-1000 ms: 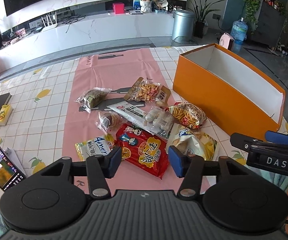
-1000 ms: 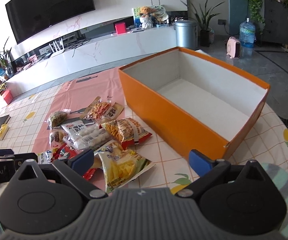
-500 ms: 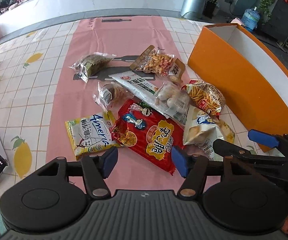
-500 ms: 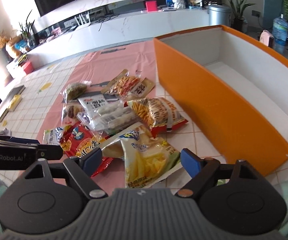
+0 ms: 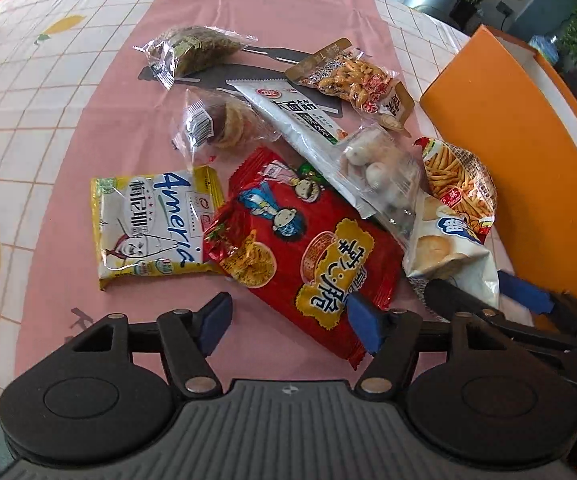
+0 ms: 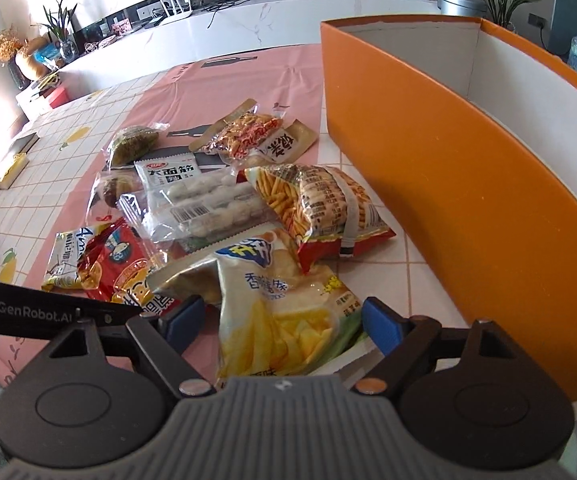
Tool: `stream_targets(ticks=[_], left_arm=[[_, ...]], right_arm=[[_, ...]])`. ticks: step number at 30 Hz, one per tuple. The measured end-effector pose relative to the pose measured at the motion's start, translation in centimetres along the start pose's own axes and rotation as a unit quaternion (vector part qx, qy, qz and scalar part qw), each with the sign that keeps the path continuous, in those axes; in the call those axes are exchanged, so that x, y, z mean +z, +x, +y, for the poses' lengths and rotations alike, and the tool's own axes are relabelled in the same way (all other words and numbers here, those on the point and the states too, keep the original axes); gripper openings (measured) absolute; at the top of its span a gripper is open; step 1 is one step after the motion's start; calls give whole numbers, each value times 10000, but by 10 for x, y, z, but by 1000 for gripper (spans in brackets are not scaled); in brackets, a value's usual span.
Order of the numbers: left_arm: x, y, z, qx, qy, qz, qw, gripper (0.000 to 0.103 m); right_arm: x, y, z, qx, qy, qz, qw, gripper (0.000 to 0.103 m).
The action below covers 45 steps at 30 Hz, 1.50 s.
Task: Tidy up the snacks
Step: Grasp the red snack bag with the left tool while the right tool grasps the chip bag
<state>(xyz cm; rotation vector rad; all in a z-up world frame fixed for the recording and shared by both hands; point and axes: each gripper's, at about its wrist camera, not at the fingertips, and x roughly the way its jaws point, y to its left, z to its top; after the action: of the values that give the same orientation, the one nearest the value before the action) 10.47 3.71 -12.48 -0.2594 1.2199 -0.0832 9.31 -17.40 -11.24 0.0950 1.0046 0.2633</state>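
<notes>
With every snack seemingly outside the orange box [image 6: 468, 184], the chip bag [image 6: 280, 316] is straddled by the spread right gripper [image 6: 278, 322], the left gripper [image 5: 288, 320] likewise spread over the red packet [image 5: 308, 248]; closing is needed next.

Bright daylight, sharp focus, glare on wrappers, fisheye-bent edges

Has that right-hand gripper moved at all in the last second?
Yes. The right gripper has dropped toward the table and now straddles the pale chip bag, with the orange box looming larger beside it.
</notes>
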Motion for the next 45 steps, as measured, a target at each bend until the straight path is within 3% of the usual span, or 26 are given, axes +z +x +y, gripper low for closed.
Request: stream_targets(ticks=[2, 7, 9, 12, 23, 35, 41, 45], left_arm=[[-1, 1, -5, -63, 94, -26, 9999, 85], [-4, 3, -14, 13, 256, -246, 9994, 83], [-9, -2, -16, 92, 299, -283, 9991, 67], [-11, -8, -11, -86, 136, -239, 9996, 44], [-18, -37, -17, -82, 422, -436, 9981, 25], [-38, -69, -37, -296, 1384, -248, 9896, 20], [-37, -54, -32, -209, 1040, -282, 9940, 23], [-36, -53, -31, -401, 790, -466, 9950, 40]], right_arm=[[-1, 4, -7, 74, 243, 145, 9996, 67], [-3, 1, -7, 76, 199, 55, 9998, 55], [-4, 0, -5, 119, 163, 58, 9998, 50], [-6, -3, -2, 131, 110, 50, 9998, 45], [-12, -15, 0, 357, 320, 212, 9986, 40], [-26, -26, 11, 784, 655, 528, 9934, 40], [-29, -17, -2, 973, 1083, 614, 9874, 40], [-32, -16, -6, 1060, 1123, 566, 9864, 40]])
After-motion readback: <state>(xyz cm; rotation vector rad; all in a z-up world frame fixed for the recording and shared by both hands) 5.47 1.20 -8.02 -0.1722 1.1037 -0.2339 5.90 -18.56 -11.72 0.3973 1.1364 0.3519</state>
